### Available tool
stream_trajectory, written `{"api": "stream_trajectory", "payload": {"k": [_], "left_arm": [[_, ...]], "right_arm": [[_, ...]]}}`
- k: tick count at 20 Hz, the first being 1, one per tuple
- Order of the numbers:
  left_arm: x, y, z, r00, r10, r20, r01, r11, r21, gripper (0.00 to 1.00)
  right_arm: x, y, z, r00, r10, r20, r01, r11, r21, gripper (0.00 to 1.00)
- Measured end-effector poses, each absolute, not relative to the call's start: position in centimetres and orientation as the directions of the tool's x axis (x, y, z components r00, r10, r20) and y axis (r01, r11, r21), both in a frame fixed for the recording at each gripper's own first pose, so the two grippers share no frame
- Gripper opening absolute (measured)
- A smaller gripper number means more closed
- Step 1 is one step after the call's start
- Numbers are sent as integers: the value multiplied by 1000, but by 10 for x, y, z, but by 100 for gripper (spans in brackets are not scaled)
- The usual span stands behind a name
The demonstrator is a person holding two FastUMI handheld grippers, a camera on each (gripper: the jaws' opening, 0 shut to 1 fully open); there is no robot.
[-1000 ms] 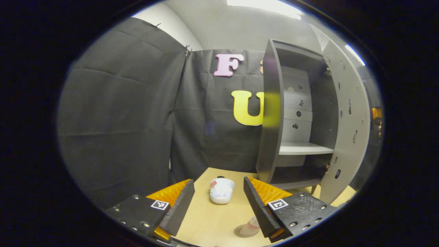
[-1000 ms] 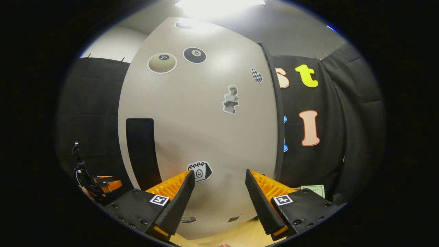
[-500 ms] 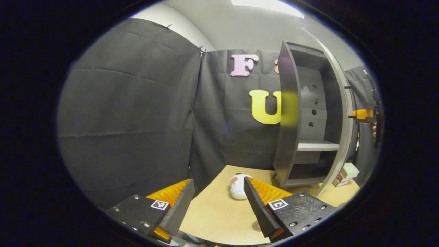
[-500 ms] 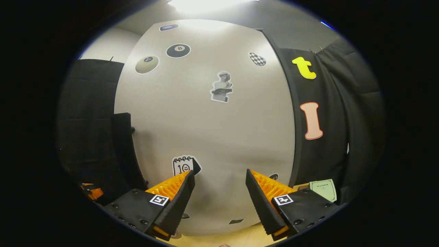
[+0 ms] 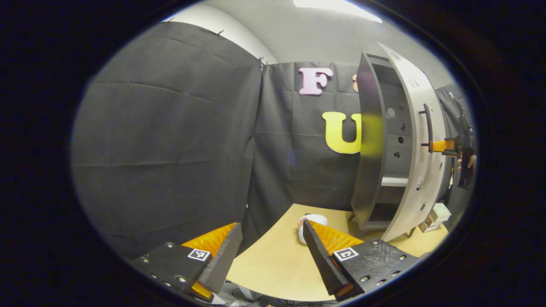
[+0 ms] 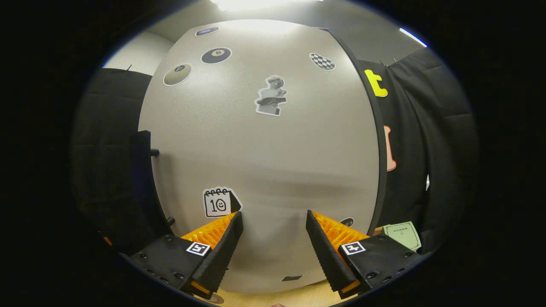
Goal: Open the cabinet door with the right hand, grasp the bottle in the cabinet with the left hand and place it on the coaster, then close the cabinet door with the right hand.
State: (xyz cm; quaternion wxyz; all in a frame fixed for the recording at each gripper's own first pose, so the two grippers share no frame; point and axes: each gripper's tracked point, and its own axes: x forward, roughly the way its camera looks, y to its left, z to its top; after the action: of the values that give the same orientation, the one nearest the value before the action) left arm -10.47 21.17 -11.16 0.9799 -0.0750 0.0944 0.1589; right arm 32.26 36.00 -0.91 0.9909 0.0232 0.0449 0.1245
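Black cloth walled the booth behind a pale wooden table (image 5: pixel 273 264). In the left gripper view, the left claw (image 5: pixel 272 241) hung over the table's near edge with its jaws wide apart and nothing between them. Just past its right finger lay the bottle (image 5: pixel 312 219) — white, on the table, partly hidden by that finger; whether a coaster sat under it could not be told. Farther back stood the cabinet (image 5: pixel 370 145), its door (image 5: pixel 416 140) partly ajar, a shelf visible in the gap. The other claw (image 5: pixel 439 146), held in a hand (image 5: pixel 469 161), met the door's front beside the dark handle (image 5: pixel 428 127).

In the right gripper view, the right claw (image 6: pixel 274 232) — spread open, gripping nothing — faced the door (image 6: pixel 264 157) close up, with stickers on its grey face. A green card (image 6: pixel 402 234) lay off to the right.
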Motion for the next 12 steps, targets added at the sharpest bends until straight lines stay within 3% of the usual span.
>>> {"api": "stream_trajectory", "payload": {"k": [12], "left_arm": [[-105,203,-107,949,251,-191,-274,956,-108,87]], "right_arm": [[315,380,-16,972,222,-71,-222,975,20,95]]}}
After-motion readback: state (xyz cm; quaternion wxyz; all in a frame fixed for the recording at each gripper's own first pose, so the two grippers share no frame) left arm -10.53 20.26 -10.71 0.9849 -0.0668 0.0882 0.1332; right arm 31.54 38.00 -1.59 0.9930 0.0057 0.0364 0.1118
